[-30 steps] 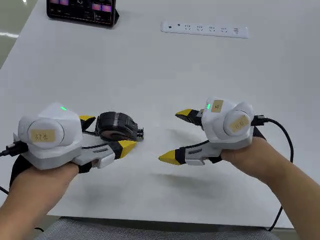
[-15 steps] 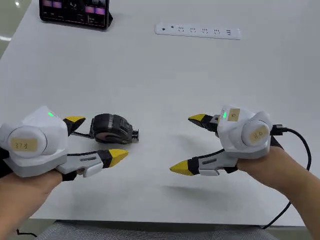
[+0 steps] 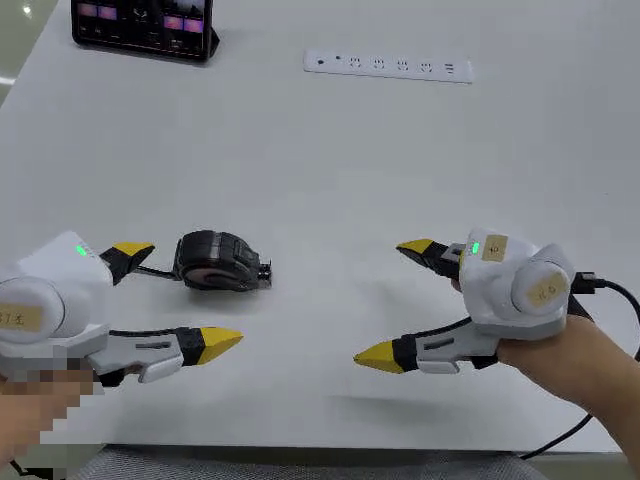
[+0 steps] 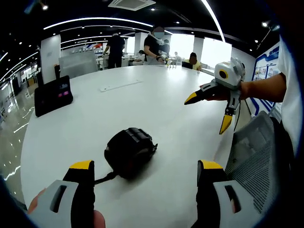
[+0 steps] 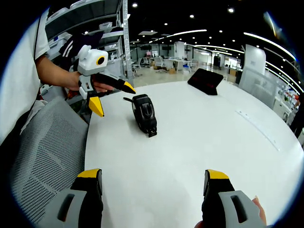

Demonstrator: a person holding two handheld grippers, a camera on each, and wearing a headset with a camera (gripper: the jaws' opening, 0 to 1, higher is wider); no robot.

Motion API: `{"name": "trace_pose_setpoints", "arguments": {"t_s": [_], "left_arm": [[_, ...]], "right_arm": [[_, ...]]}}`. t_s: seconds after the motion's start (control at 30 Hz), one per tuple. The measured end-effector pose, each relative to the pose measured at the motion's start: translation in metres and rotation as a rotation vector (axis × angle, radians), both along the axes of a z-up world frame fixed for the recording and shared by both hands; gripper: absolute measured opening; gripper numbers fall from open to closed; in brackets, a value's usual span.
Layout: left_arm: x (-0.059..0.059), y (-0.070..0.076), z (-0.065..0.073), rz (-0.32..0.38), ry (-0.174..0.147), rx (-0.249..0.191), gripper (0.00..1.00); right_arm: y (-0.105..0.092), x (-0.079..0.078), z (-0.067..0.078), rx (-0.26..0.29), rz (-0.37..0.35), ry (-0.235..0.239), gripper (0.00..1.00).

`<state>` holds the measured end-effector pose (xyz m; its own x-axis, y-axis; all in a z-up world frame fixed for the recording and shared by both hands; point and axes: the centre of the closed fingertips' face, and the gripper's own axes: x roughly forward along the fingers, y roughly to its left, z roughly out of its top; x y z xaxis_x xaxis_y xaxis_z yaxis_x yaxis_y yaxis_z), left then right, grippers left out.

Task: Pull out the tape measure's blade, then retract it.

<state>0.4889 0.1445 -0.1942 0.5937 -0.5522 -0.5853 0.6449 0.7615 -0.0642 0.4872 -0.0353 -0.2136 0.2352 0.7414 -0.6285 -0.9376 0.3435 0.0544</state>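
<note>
A black tape measure [image 3: 218,262] lies on the white table [image 3: 320,170], its blade drawn in and a short cord trailing to the left. My left gripper [image 3: 180,293] is open just left of it; the tape measure [image 4: 130,151] sits a little ahead of the yellow fingertips [image 4: 81,166], untouched. My right gripper [image 3: 390,300] is open over bare table well to the right, jaws pointing left. From the right gripper view the tape measure [image 5: 145,114] is far ahead, with the left gripper [image 5: 102,80] beyond it. The right gripper [image 4: 223,90] appears across the table in the left gripper view.
A white power strip [image 3: 388,66] lies at the back of the table and a dark tablet [image 3: 140,22] stands at the back left. The table's near edge runs just below both grippers, with a mesh chair [image 3: 300,465] under it. People stand far behind.
My left gripper has drawn back to the left and toward me, off the tape measure it was around. The right gripper has shifted slightly right. The tape measure stays put.
</note>
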Motion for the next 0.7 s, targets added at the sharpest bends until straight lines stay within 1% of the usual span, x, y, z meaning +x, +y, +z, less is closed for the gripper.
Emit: {"name": "trace_pose_setpoints", "arguments": {"t_s": [0.03, 0.1, 0.2, 0.23, 0.37, 0.43, 0.47, 0.57, 0.7], "left_arm": [[-0.001, 0.0, 0.0, -0.003, 0.003, 0.001, 0.87], [-0.003, 0.002, 0.0, -0.011, -0.005, 0.007, 0.88], [-0.007, 0.002, -0.001, -0.03, 0.0, 0.011, 0.89], [-0.008, 0.004, -0.001, -0.038, -0.01, 0.026, 0.9], [-0.011, 0.007, -0.003, -0.049, -0.009, 0.028, 0.93], [-0.013, 0.009, -0.004, -0.056, -0.01, 0.038, 0.94], [-0.014, 0.011, -0.003, -0.058, -0.017, 0.043, 0.95], [-0.016, 0.012, -0.003, -0.064, -0.013, 0.044, 0.97], [-0.019, 0.014, -0.002, -0.076, -0.018, 0.048, 0.99]], "right_arm": [[-0.001, -0.001, 0.0, 0.0, -0.001, 0.001, 0.88], [-0.002, -0.003, 0.0, -0.001, -0.004, -0.002, 0.89], [-0.004, -0.005, 0.001, -0.001, -0.008, -0.003, 0.9], [-0.005, -0.006, 0.002, 0.0, -0.008, -0.001, 0.9], [-0.009, -0.008, 0.003, 0.001, -0.02, -0.001, 0.93], [-0.011, -0.009, 0.003, 0.004, -0.023, 0.003, 0.94], [-0.012, -0.01, 0.003, 0.003, -0.025, 0.005, 0.95], [-0.016, -0.012, 0.002, 0.001, -0.033, 0.011, 0.96], [-0.019, -0.014, 0.003, 0.005, -0.042, 0.014, 0.99]]}}
